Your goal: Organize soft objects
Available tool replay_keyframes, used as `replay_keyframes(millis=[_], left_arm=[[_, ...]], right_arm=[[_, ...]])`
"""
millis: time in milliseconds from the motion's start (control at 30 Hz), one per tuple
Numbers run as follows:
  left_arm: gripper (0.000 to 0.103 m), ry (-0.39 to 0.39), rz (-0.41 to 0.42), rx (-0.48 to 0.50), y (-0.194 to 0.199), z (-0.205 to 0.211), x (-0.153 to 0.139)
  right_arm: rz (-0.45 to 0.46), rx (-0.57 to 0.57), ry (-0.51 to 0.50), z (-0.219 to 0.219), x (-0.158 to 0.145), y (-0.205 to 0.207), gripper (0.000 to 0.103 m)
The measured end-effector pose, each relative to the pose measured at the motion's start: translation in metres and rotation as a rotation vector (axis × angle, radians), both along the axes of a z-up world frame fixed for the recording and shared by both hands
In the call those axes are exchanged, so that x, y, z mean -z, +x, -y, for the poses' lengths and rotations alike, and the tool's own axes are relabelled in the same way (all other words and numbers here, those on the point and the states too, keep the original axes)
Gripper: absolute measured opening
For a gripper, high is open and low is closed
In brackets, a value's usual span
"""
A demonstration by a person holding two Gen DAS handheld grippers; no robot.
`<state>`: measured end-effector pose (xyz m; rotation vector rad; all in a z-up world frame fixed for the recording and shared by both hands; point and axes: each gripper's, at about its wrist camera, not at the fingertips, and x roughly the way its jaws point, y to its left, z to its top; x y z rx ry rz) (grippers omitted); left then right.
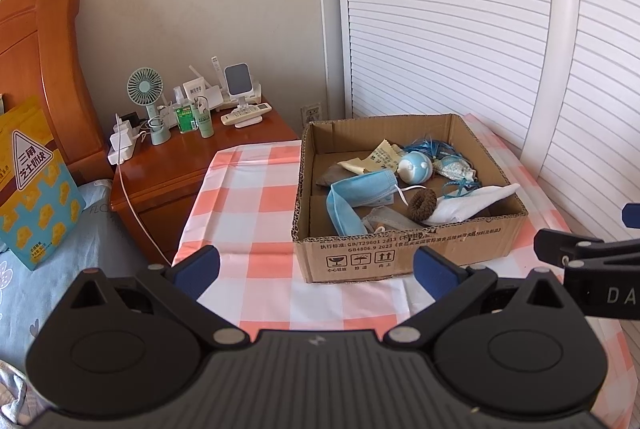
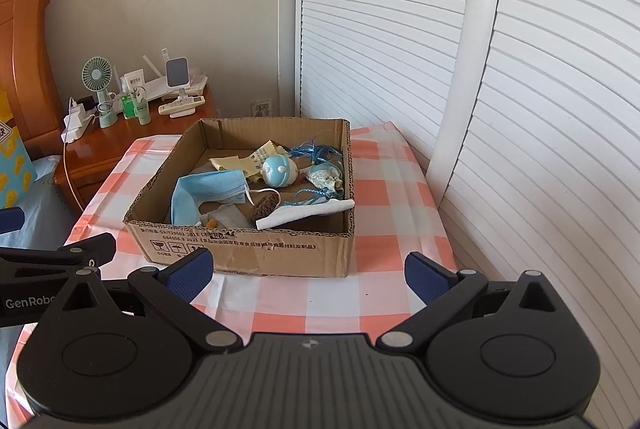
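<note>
A shallow cardboard box (image 1: 360, 253) (image 2: 248, 253) stands on a pink-and-white checked cloth. Inside lie a blue face mask (image 1: 360, 191) (image 2: 208, 189), a blue round plush toy (image 1: 416, 167) (image 2: 279, 170), a brown scrunchie (image 1: 422, 203) (image 2: 262, 207), a white folded cloth (image 1: 472, 203) (image 2: 308, 213), a yellow cloth (image 1: 380, 159) (image 2: 244, 161) and blue ribbons (image 1: 436, 149). My left gripper (image 1: 316, 269) is open and empty, just in front of the box. My right gripper (image 2: 308, 275) is open and empty, also before the box's near wall.
A wooden nightstand (image 1: 168, 165) (image 2: 112, 141) at the left holds a small green fan (image 1: 146, 89), bottles, a remote and chargers. A bed with a yellow bag (image 1: 32, 181) lies at far left. White louvred doors (image 1: 460, 29) stand behind the table.
</note>
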<state>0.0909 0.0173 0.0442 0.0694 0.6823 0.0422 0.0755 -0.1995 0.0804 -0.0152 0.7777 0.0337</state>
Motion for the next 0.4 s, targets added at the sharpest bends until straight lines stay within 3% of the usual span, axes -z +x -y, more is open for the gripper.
replay_keyframes(millis=[400], left_arm=[[0.102,-0.001,0.002,-0.003,-0.0018,-0.0014,0.0]], right_arm=[[0.002,0.002,0.001,0.0007,-0.0005,-0.0011,0.103]])
